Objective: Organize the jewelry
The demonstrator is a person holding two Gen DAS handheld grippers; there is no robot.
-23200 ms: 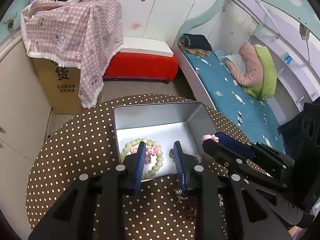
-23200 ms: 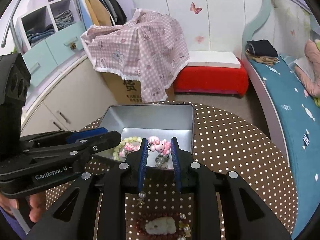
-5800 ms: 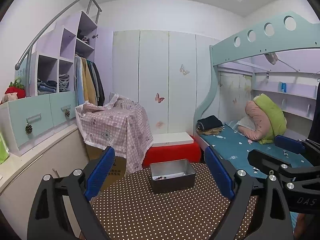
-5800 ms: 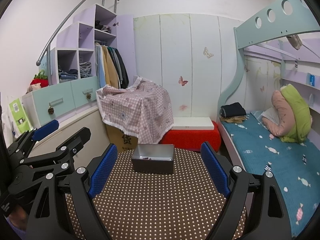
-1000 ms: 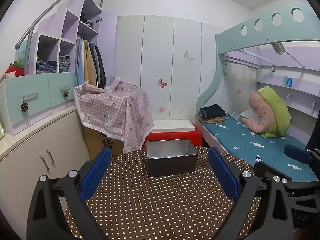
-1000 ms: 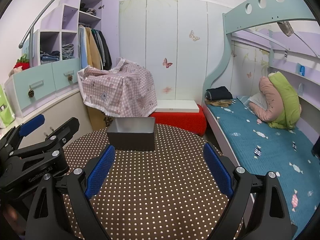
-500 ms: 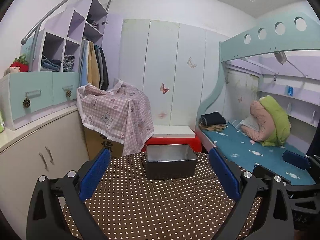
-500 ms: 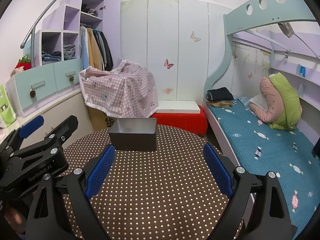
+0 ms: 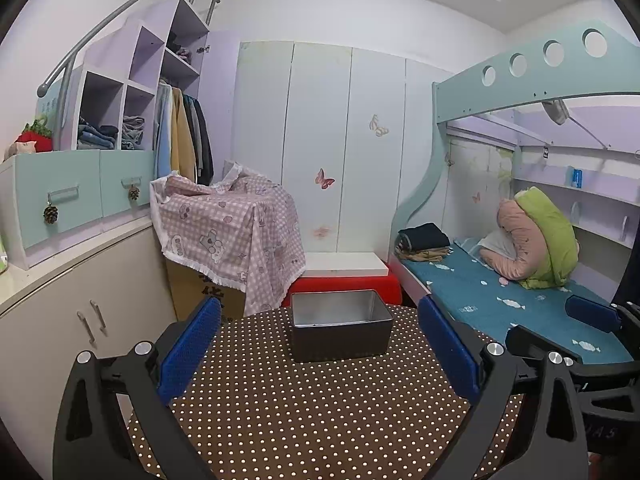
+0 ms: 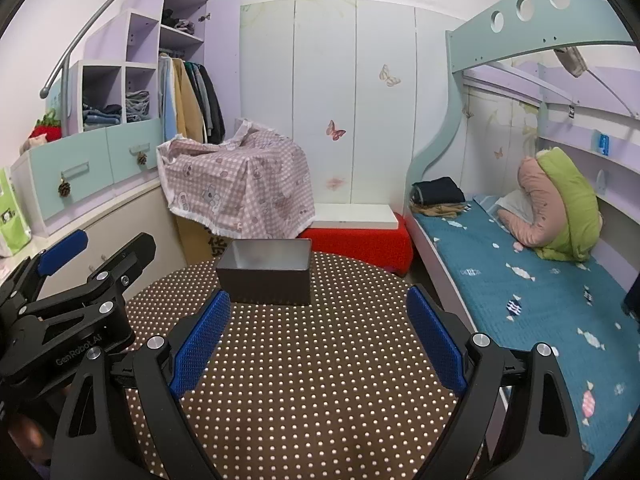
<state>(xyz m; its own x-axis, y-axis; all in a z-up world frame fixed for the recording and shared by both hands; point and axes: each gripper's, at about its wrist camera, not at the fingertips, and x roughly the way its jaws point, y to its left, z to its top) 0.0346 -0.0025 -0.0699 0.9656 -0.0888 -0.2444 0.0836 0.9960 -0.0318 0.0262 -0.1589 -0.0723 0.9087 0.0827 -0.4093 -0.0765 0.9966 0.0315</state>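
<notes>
Left tool [image 9: 320, 352] and right tool [image 10: 318, 338], both spread wide and empty; metal box [image 9: 340, 334] mid-frame on the dotted table [image 9: 320, 420].

Both the left black plastic two-finger gripper [image 9: 320, 350] and its right twin [image 10: 318, 338] carry blue textured pads [image 10: 199, 338], silver screws and white "GenRobot.AI" lettering.

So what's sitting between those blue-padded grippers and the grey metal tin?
Nothing: only bare brown polka-dot tablecloth lies before the grey metal tin, in both wrist views.
</notes>
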